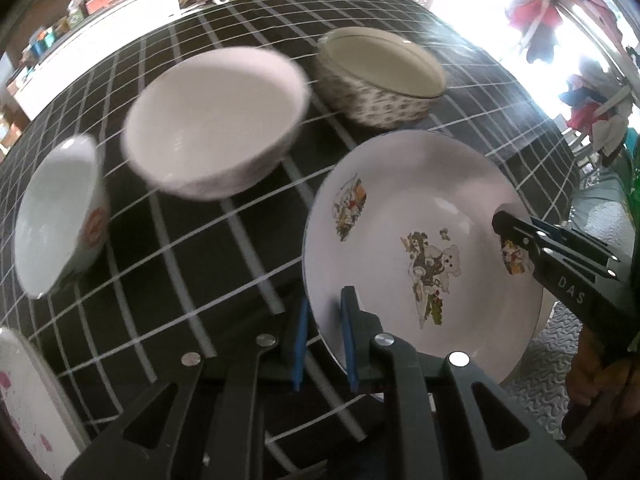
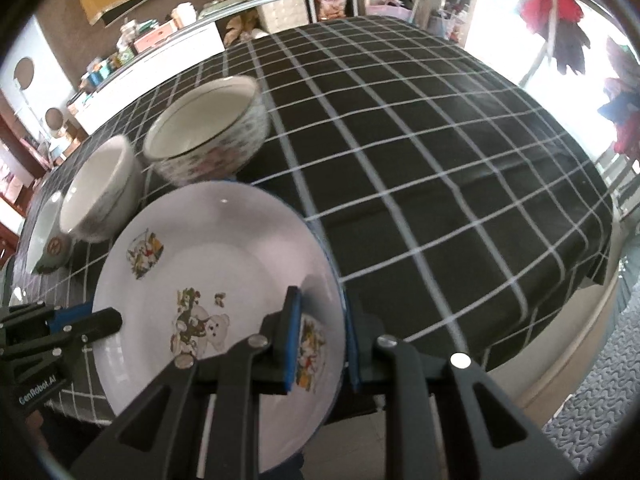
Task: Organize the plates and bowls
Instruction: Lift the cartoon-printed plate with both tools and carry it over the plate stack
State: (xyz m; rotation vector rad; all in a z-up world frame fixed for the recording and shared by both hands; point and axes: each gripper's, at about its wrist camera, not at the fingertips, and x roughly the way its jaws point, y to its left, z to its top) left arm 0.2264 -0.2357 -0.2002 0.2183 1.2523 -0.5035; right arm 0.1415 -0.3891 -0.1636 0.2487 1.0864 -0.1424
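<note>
A white plate (image 1: 400, 208) printed with cartoon bears hangs just above the near edge of the table, held from both sides. My left gripper (image 1: 325, 314) is shut on its left rim, one blue pad on each face. My right gripper (image 2: 324, 312) is shut on the opposite rim, and it shows in the left wrist view as a black finger (image 1: 516, 232) over the plate. Behind stand a plain white bowl (image 1: 216, 120), a flower-patterned bowl (image 1: 380, 76) and a small white bowl (image 1: 60, 216) with a red logo.
The table wears a black cloth with white checks (image 2: 420, 160); its right half is bare cloth. A white plate with pink marks (image 1: 24, 400) lies at the near left corner. Cluttered shelves (image 2: 168, 36) stand beyond the table. A grey patterned mat (image 2: 600, 400) covers the floor at right.
</note>
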